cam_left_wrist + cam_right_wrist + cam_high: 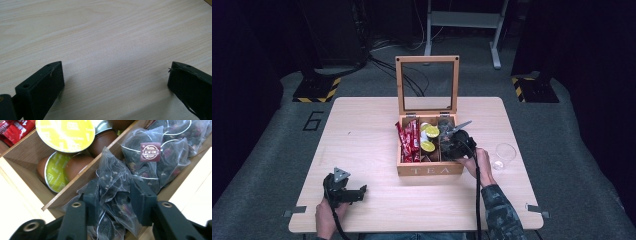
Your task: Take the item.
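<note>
Mesh tea bag between right gripper fingers

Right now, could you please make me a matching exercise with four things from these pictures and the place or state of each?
Things:
1. red snack packets
2. yellow-lidded coffee capsules
3. clear plastic cup
4. mesh tea bag

Places or states:
A. on the table, right of the wooden tea box
B. between the right gripper jaws
C. left compartment
D. middle compartment

Pairs: 1-C, 2-D, 3-A, 4-B
</note>
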Demonstrator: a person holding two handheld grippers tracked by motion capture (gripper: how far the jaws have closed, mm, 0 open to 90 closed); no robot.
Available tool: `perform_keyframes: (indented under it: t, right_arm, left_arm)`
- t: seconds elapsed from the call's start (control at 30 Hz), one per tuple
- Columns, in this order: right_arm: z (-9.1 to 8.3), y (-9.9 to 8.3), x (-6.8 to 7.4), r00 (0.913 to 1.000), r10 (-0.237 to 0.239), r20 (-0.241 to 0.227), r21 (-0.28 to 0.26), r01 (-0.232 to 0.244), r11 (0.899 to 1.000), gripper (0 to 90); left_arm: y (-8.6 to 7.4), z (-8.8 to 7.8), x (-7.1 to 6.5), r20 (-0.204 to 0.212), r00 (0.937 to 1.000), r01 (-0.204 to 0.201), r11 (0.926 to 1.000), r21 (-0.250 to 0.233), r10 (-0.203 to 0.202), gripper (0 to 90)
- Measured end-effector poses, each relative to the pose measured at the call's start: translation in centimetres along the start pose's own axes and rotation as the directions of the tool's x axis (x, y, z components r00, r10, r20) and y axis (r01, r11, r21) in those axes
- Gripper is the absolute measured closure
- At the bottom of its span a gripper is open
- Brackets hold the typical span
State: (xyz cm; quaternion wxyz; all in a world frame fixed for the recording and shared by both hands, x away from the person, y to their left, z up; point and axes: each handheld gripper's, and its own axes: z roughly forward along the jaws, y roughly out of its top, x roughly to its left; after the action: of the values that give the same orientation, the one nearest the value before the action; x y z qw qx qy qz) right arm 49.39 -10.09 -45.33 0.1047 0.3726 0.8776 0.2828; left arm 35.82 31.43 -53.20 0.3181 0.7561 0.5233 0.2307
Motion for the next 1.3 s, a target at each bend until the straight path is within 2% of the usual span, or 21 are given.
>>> perform_keyframes:
  t: [0.17, 0.27, 0.4, 0.77, 1.3]
  right_arm:
    - [-0.1, 0.0, 0.0, 0.9999, 0.009, 0.007, -0.005, -0.009, 1.000, 67.1]
    - [-0.4, 0.0, 0.0, 0.9999, -0.003, 0.017, -0.020, 0.003, 1.000, 74.2]
    - [-0.5, 0.0, 0.2, 0.9998, -0.009, 0.019, -0.022, 0.009, 1.000, 77.9]
    - [-0.8, 0.2, 0.6, 0.9991, -0.020, 0.038, -0.022, 0.021, 1.000, 79.8]
    - [-3.0, 0.3, 1.0, 0.9990, -0.026, 0.037, -0.089, 0.029, 0.996, 80.0]
  left_arm:
    - [0.0, 0.0, 0.0, -0.001, 1.0000, 0.000, 1.0000, 0.001, 0.000, 0.5]
    - [0.0, 0.0, 0.0, -0.001, 1.0000, 0.000, 1.0000, 0.001, 0.000, 0.5]
    - [0.0, 0.0, 0.0, -0.001, 1.0000, 0.000, 1.0000, 0.001, 0.000, 0.5]
    - [0.0, 0.0, 0.0, 0.000, 1.0000, 0.001, 1.0000, 0.003, -0.001, 0.6]
    - [0.0, 0.0, 0.0, 0.000, 1.0000, 0.001, 1.0000, 0.004, -0.001, 0.5]
